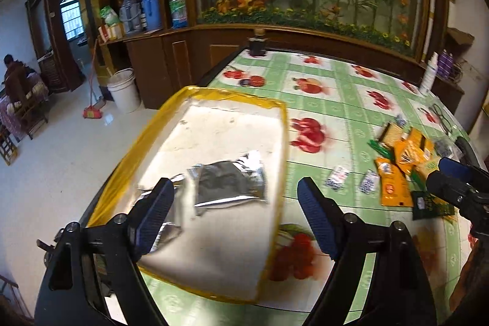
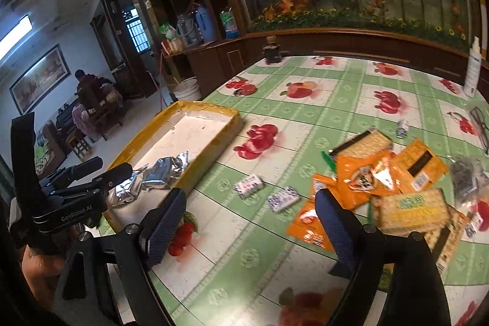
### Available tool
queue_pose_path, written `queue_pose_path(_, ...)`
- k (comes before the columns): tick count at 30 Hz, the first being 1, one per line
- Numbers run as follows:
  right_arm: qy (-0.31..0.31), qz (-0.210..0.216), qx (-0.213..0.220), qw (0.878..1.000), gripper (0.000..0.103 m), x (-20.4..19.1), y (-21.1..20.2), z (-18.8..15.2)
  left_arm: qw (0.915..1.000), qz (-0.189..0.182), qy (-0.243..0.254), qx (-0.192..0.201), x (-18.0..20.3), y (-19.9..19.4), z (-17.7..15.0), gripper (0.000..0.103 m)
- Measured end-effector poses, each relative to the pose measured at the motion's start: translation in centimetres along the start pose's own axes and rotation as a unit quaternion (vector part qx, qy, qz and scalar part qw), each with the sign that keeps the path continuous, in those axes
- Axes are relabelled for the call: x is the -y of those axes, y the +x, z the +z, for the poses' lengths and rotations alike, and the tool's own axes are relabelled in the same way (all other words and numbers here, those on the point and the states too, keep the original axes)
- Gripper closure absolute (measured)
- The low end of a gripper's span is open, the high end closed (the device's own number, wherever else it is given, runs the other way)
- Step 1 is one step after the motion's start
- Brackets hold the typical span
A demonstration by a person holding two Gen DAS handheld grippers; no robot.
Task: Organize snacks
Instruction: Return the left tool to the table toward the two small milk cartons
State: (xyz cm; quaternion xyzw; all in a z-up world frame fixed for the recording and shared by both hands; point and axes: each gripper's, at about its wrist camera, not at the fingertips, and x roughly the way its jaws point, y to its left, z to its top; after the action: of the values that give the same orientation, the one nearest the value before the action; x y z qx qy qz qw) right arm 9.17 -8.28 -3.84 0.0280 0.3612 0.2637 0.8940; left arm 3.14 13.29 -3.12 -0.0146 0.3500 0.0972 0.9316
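Note:
A shallow yellow-rimmed tray (image 1: 276,142) (image 2: 214,139) with a white floor lies on the table's left side. Silver foil packets (image 1: 229,182) (image 2: 166,170) lie inside it. My left gripper (image 1: 233,205) hovers open over the tray's near part, with nothing between its fingers. My right gripper (image 2: 250,213) stands open above the tablecloth between the tray and a heap of orange snack packets (image 2: 363,176) (image 1: 394,182). Cracker packs (image 2: 409,210) lie in that heap. Two small blue-and-white packets (image 2: 249,185) (image 1: 337,177) lie loose between tray and heap.
The table wears a green-and-white cloth (image 2: 321,100) printed with red fruit. A dark jar (image 2: 272,51) stands at its far edge and a white bottle (image 2: 472,72) at the far right. A white bucket (image 1: 123,90) stands on the floor at left. A seated person (image 2: 88,100) is in the room beyond.

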Motion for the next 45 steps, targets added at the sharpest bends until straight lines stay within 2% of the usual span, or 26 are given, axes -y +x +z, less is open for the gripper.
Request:
queue_pose_path(11,0.056,-0.085,-0.003,0.995,0.014,8.9,-5.5,-4.4,0.9965,-0.052,0.064,-0.016,8.4,0.1,-0.7,0.02)
queue_pose_path(18,0.085,-0.107,-0.013,0.991,0.013,12.2,-6.7,-6.4,0.9913,-0.08,0.098,-0.037,12.5,1.3,-1.3,0.02)
queue_pose_path(29,0.096,-0.11,-0.017,0.989,0.013,13.9,-6.6,-7.4,0.9852,-0.117,0.09,-0.088,13.3,5.0,-1.6,0.02)
queue_pose_path(35,0.106,-0.111,-0.022,0.988,0.013,14.9,-6.3,-7.4,0.9834,-0.123,0.092,-0.097,13.9,6.1,-1.3,0.02)
queue_pose_path(45,0.12,-0.133,-0.002,0.984,0.013,18.2,-6.2,-4.2,0.9801,-0.126,0.106,-0.11,14.3,8.2,-0.7,0.02)
